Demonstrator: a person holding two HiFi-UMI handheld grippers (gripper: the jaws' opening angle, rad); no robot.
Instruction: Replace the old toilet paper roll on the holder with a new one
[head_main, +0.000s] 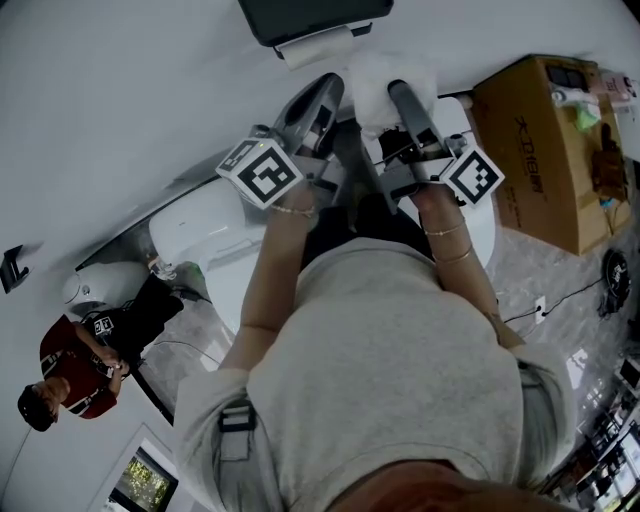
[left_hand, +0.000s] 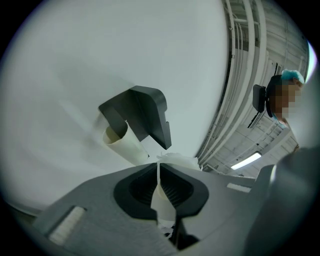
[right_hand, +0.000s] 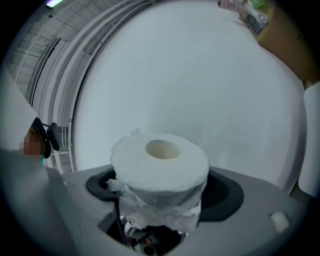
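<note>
Tongs at left (left_hand: 159, 170) pinch paper strip (left_hand: 161, 201), right tongs (right_hand: 162, 189) clasp new roll (right_hand: 159, 162); box (head_main: 545, 150) lettering illegible

The white wall (head_main: 120, 100) fills the head view from 9 to 12 o'clock. A dark holder (head_main: 315, 18) is fixed to it at 12 o'clock. The old roll (head_main: 318, 47), little more than its tube, sits just under the holder's cover. A small dark hook (head_main: 12, 268) is on the wall at 9 o'clock.

The grey marbled floor (head_main: 545, 265) shows at 3 to 4 o'clock. A white toilet (head_main: 200, 232) stands on it against the wall, left of centre. A cardboard box (head_main: 540, 150) stands at 2 o'clock, just beside the toilet. A thin cable (head_main: 570, 296) runs across the floor at 4 o'clock. A person (head_main: 75, 375) in a red top sits at 8 o'clock.
</note>
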